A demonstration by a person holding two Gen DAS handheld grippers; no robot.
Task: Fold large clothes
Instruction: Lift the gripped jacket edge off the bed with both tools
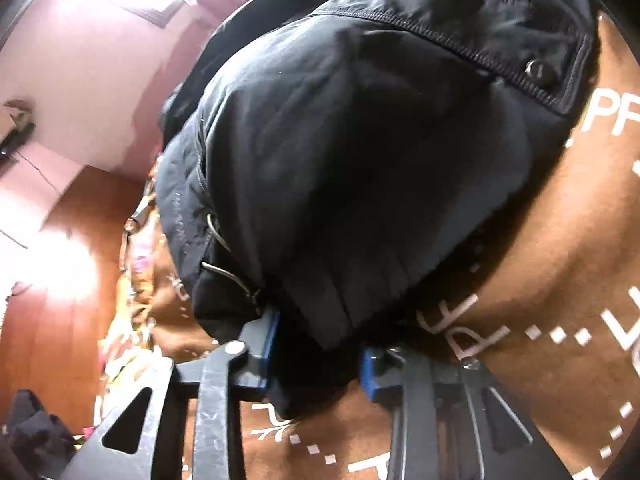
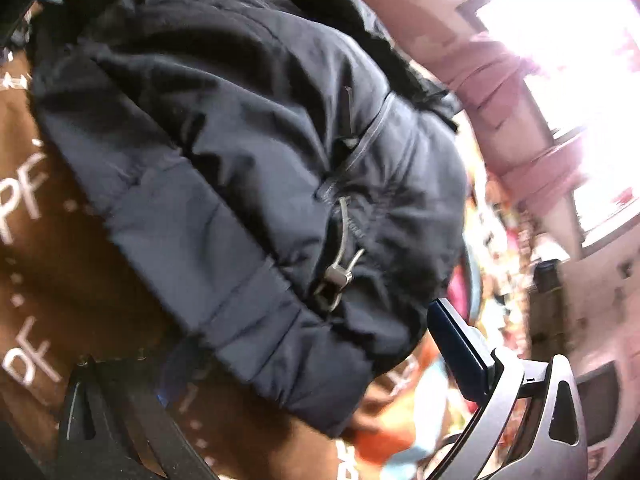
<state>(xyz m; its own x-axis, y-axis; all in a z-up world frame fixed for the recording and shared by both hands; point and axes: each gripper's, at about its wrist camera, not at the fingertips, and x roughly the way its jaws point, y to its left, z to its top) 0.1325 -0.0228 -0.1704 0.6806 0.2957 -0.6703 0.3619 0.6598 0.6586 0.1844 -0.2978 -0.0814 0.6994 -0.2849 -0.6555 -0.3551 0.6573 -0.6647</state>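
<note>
On my left gripper [image 1: 316, 354] the two blue pads [image 1: 269, 340] are drawn in on a bunched fold at the near edge of the black padded jacket [image 1: 340, 160]; dark cloth fills the whole gap between them and the pads press into it, so I read this one as clamped on the jacket. No earlier view lets me speak of how it got there.

On my right gripper [image 2: 308, 376] the picture is less kind. The right blue pad [image 2: 456, 344] stands clear, just beside the jacket's rounded hem [image 2: 280, 364] and, as far as I can see, not pressing it. The left finger [image 2: 104, 412] is dark, blurred and partly under the cloth. The hem sits between the two, but I cannot tell whether they are biting it or merely straddling it.

Moving outward, the jacket lies in a puffy heap straight ahead of both grippers, filling most of each view. In the left wrist view a snap button [image 1: 538, 72] sits on a stitched flap at the far right. An elastic drawcord with a toggle [image 2: 338, 276] hangs on the hem in the right wrist view.

The jacket rests on a brown blanket [image 1: 540, 280] printed with white letters and dotted lines, which spreads near and to the sides. Beyond are pink walls [image 1: 88, 92] and a glaring window [image 2: 560, 40].
</note>
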